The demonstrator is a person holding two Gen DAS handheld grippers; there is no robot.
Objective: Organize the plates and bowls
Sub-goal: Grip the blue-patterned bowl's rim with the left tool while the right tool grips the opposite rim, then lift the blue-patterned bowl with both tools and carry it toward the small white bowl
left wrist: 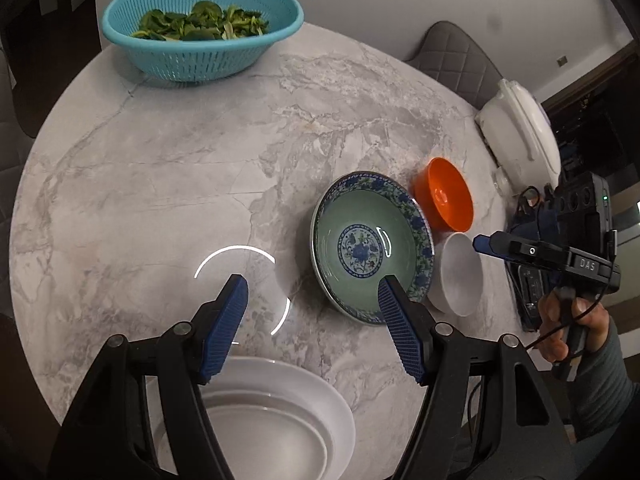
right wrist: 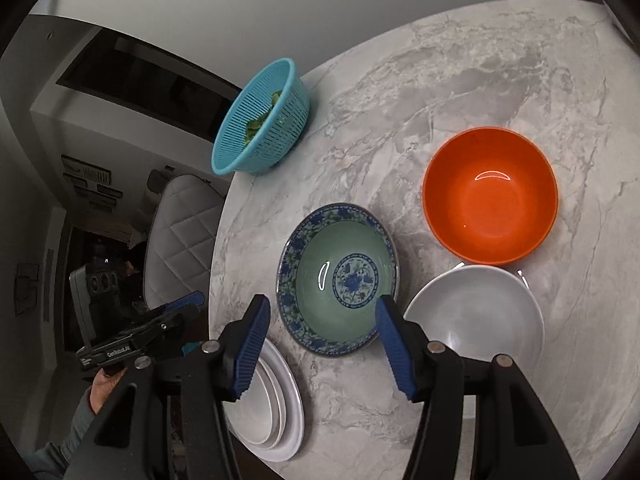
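A blue-patterned green bowl (left wrist: 370, 240) (right wrist: 340, 276) stands on the marble table. An orange bowl (left wrist: 444, 194) (right wrist: 490, 196) and a white bowl (left wrist: 462, 274) (right wrist: 478, 310) stand beside it. A stack of white plates (left wrist: 276, 416) (right wrist: 272, 404) lies at the table's near edge. My left gripper (left wrist: 312, 292) is open and empty above the table, between the plates and the patterned bowl. My right gripper (right wrist: 322, 312) is open and empty, its jaws either side of the patterned bowl's near rim; it also shows in the left wrist view (left wrist: 486, 245).
A teal colander (left wrist: 200, 26) (right wrist: 262, 120) with green leaves stands at the table's far edge. A white appliance (left wrist: 520, 128) sits at the right edge. Quilted grey chairs (left wrist: 456, 56) (right wrist: 180, 232) stand around the table (left wrist: 180, 160).
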